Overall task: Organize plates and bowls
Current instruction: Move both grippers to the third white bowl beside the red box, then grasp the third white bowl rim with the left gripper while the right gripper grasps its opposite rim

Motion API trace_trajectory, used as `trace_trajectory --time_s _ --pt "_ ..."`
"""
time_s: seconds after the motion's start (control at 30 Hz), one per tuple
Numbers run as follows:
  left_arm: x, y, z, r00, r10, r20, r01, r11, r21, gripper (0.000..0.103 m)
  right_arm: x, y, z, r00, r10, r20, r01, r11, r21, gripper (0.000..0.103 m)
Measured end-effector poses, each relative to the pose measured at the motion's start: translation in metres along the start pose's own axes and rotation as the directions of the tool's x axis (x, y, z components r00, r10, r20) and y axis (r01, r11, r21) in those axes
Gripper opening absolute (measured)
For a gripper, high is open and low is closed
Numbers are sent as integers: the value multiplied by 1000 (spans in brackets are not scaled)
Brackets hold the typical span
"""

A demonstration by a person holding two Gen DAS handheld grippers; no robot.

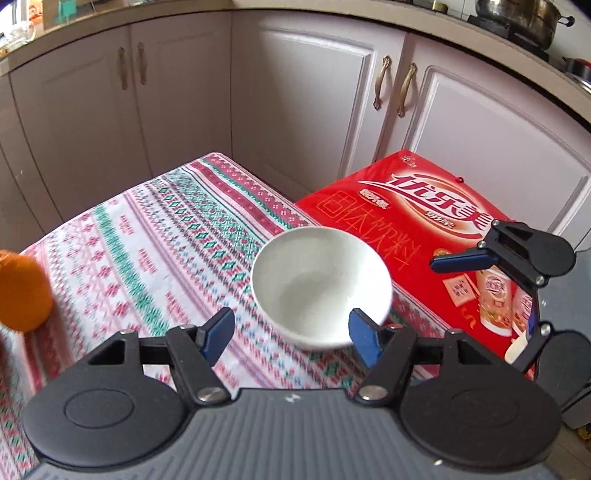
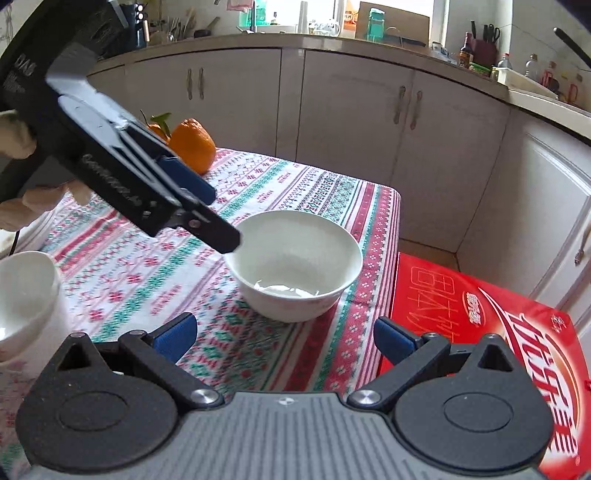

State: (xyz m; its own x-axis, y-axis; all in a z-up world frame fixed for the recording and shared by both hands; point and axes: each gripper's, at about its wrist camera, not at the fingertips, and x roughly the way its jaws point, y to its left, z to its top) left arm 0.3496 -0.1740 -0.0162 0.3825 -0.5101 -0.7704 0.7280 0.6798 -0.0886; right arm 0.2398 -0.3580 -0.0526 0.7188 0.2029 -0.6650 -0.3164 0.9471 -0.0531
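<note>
Left hand-held gripper (image 1: 291,334): jaws parted wide, blue pads clear of contact, nothing between them; body tilted down toward 4 o'clock in the right wrist view. Right hand-held gripper (image 2: 282,338): jaws parted wide, nothing held; seen at 3 o'clock in the left wrist view.

Patterned tablecloth (image 2: 295,192) in red, green and white stripes covers the surface. Orange (image 2: 192,146) with a leaf sits at the far left corner of the cloth; a second smaller one just behind it. Red printed box (image 1: 424,206) stands just beside the surface's right edge, lower than the cloth. White cabinets (image 1: 314,92) with brass handles behind. Steel pot (image 1: 517,18) on the counter top right. Bottles and knife block (image 2: 484,44) on the far counter.
</note>
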Motion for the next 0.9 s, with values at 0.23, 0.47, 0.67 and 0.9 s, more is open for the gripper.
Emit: trace_trajectory --time_s 0.23,0.47,0.67,0.9 --pt "38 10 12 999 -18 -45 17 1000 -12 57 34 -10 6 1000 27 -2 -27 999 -26 102" --pt "50 12 18 998 -40 -55 39 999 -16 56 45 -12 10 999 52 1 -51 998 -43 98" --pt "55 11 20 997 -47 -62 47 999 -5 55 49 -12 12 998 59 3 -59 997 -47 88" --pt "57 10 22 996 -60 -62 60 998 -3 55 49 -13 12 998 62 4 -62 997 -38 87"
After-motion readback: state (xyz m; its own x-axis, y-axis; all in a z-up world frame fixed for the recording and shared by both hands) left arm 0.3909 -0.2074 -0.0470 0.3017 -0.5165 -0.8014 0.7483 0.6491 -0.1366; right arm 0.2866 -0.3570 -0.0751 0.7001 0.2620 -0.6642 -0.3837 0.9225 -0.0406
